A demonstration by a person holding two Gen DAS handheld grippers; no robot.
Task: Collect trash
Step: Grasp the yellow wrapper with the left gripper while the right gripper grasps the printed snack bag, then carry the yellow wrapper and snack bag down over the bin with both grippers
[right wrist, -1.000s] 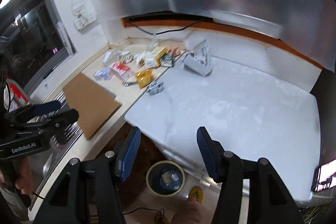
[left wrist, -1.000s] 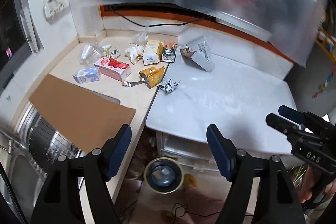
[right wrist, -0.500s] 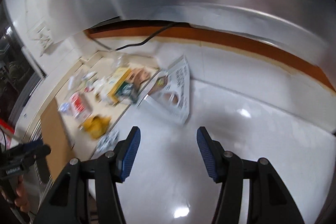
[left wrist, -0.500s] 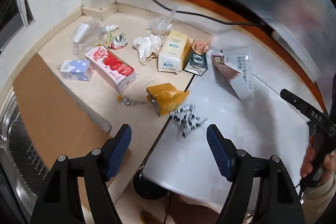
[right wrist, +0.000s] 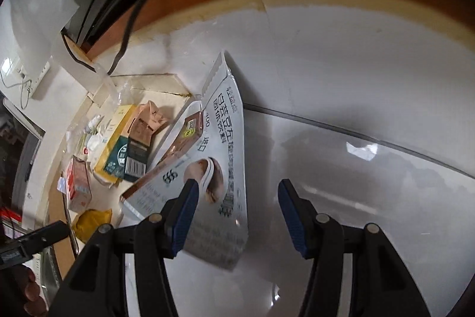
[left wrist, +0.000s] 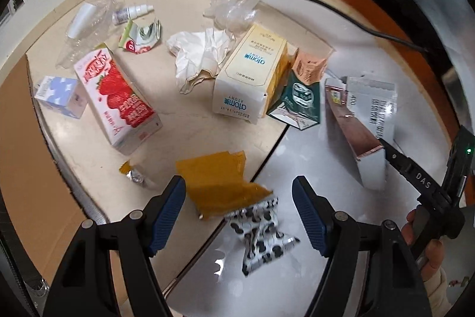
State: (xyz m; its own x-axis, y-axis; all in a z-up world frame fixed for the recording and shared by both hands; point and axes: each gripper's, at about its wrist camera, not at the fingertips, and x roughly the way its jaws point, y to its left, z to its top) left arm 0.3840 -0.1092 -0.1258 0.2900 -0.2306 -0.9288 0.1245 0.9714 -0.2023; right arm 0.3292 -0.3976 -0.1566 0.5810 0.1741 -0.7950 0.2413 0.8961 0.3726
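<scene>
My left gripper [left wrist: 239,201] open, empty; spotted wrapper [left wrist: 261,230] between jaws, low centre, long axis diagonal. My right gripper [right wrist: 236,202] open; pouch [right wrist: 207,168] lower left.

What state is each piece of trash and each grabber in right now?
left gripper: open, empty
right gripper: open, empty
strawberry carton: lying flat
atomy box: lying down
white pouch: torn open
tissue: crumpled
yellow wrapper: crumpled
</scene>
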